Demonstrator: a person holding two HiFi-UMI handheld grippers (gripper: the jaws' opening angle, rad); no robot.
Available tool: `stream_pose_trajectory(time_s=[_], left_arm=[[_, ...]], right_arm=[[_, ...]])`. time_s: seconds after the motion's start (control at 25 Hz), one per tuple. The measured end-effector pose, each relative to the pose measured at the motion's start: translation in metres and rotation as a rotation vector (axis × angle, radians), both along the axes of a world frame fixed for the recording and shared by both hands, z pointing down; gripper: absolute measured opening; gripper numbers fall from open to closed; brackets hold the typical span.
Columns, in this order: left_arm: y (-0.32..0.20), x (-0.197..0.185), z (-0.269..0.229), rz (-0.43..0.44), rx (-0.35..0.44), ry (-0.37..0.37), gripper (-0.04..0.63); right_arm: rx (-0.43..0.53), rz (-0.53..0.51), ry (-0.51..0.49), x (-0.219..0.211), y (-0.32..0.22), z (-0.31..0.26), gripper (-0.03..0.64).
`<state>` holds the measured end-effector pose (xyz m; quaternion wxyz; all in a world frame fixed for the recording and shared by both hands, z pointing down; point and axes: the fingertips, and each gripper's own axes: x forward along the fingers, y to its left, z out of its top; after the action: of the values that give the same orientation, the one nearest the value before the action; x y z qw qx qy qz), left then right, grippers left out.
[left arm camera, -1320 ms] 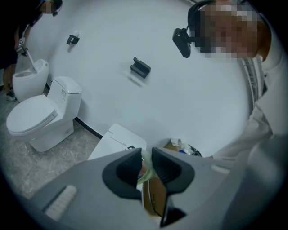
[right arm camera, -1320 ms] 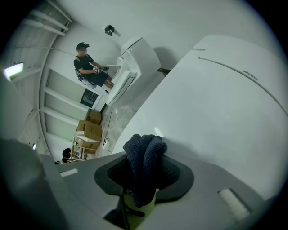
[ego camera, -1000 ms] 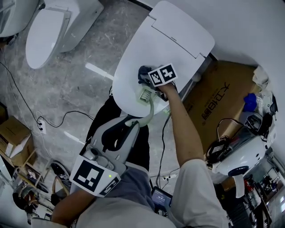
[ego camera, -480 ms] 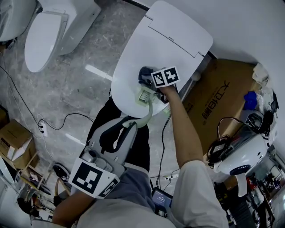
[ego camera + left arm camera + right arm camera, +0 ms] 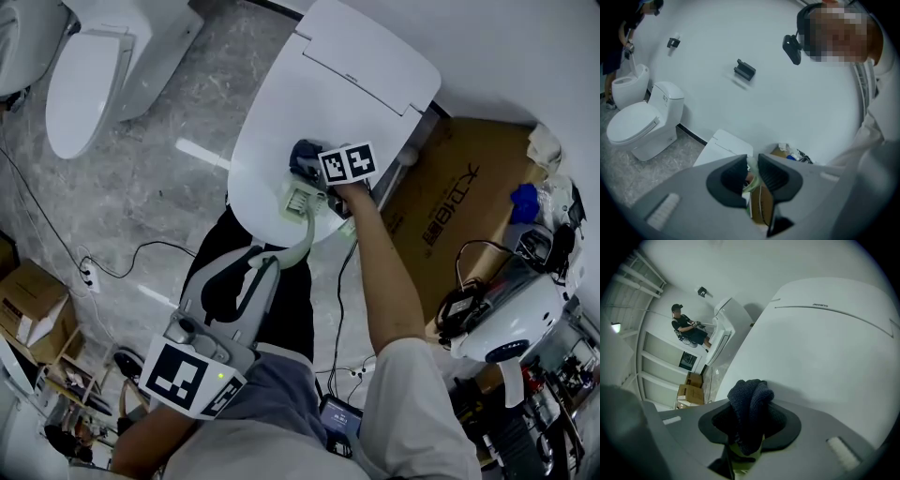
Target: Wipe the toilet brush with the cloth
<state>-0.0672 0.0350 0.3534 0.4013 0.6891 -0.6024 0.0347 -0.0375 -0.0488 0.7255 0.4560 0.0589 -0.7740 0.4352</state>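
A pale green toilet brush lies over the closed white toilet lid [image 5: 328,84], its comb-like head [image 5: 302,199] near the lid's front edge. The curved handle [image 5: 306,240] runs down to my left gripper [image 5: 265,264], which is shut on its end. In the left gripper view the green handle [image 5: 753,165] shows between the jaws of the left gripper [image 5: 751,176]. My right gripper [image 5: 314,178] is shut on a dark blue cloth [image 5: 303,155] right beside the brush head. In the right gripper view the cloth [image 5: 750,404] bulges out of the right gripper [image 5: 749,423], with a bit of green below it.
A second white toilet [image 5: 84,75] stands at the upper left, also visible as a toilet [image 5: 637,124] against the wall. A flat cardboard box [image 5: 459,206] lies right of the toilet. Cables [image 5: 122,258] cross the marble floor. A white round device [image 5: 506,328] and clutter fill the right.
The left gripper has drifted slightly down and left, with the handle still in it. The right gripper and cloth have stayed by the brush head.
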Motion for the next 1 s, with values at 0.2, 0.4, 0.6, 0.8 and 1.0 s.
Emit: stream_pose_trajectory(time_s=[0.2,0.4,0.6,0.8,1.0], left_arm=[[0.0,0.002,0.0,0.003,0.0,-0.003,0.0],[0.0,0.0,0.001,-0.001,0.002,-0.003,0.0],[0.0,0.0,0.001,0.0,0.0,-0.005,0.0],[-0.001,0.0,0.0,0.0,0.001,-0.006,0.0],[-0.002,0.0,0.0,0.003,-0.002,-0.008,0.0]], right_arm=[[-0.003,0.038,0.009,0.011,-0.003,0.002,0.12],[0.0,0.064,0.015,0.017,-0.002,0.003,0.121],[0.008,0.081,0.017,0.024,-0.004,0.003,0.121],[0.023,0.117,0.023,0.031,-0.004,0.001,0.121],[0.028,0.173,0.034,0.045,-0.005,0.0,0.121]])
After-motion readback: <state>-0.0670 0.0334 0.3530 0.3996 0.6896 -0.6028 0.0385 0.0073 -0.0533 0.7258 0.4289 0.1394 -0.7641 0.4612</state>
